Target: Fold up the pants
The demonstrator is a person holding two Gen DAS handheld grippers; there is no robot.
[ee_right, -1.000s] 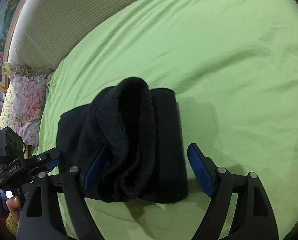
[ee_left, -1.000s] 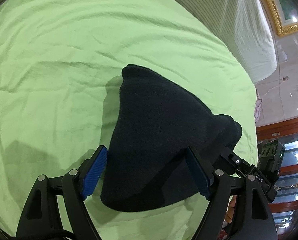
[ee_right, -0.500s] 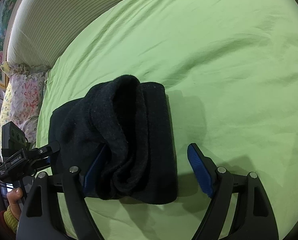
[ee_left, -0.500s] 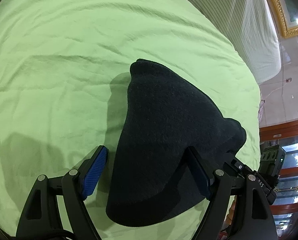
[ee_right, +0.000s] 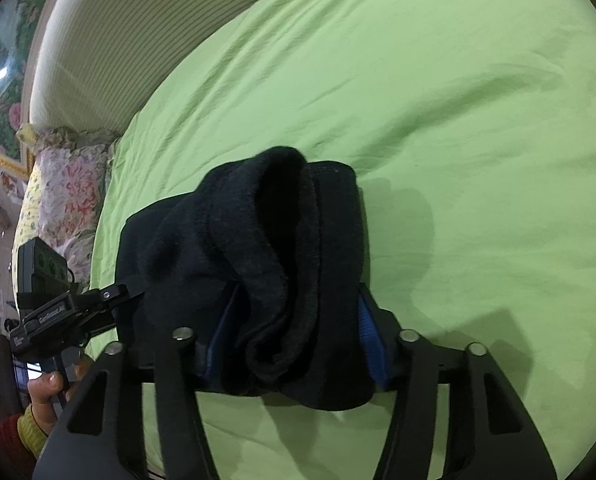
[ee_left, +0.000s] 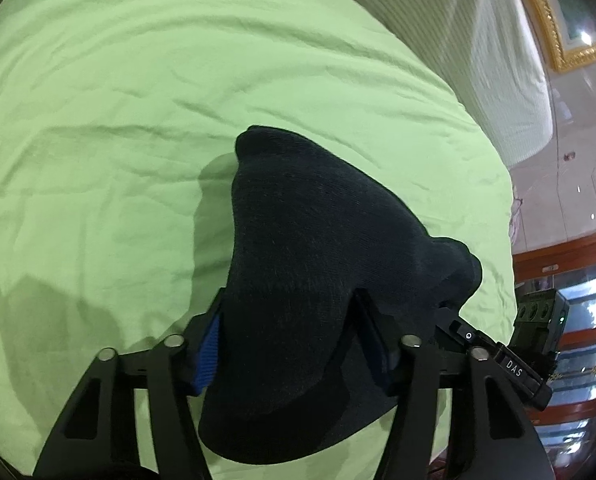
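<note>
The black pants [ee_left: 310, 264] lie folded into a thick bundle on the light green bed sheet [ee_left: 137, 80]. My left gripper [ee_left: 291, 350] is shut on one end of the bundle, its blue pads pressed into the cloth. My right gripper [ee_right: 293, 344] is shut on the opposite end of the pants [ee_right: 257, 248], where the layered folded edges show. Each gripper shows at the far end of the bundle in the other's view: the right gripper in the left wrist view [ee_left: 510, 364], the left gripper in the right wrist view [ee_right: 57, 312].
A striped white headboard cushion [ee_right: 109, 48] borders the bed. A floral pillow [ee_right: 65, 196] lies at the bed's edge near the left gripper. Beyond the bed's edge are a tiled floor and wooden furniture [ee_left: 570, 248]. Wrinkled green sheet surrounds the bundle.
Both grippers went from open around the ends of the bundle to shut on it. They have moved in closer over the pants.
</note>
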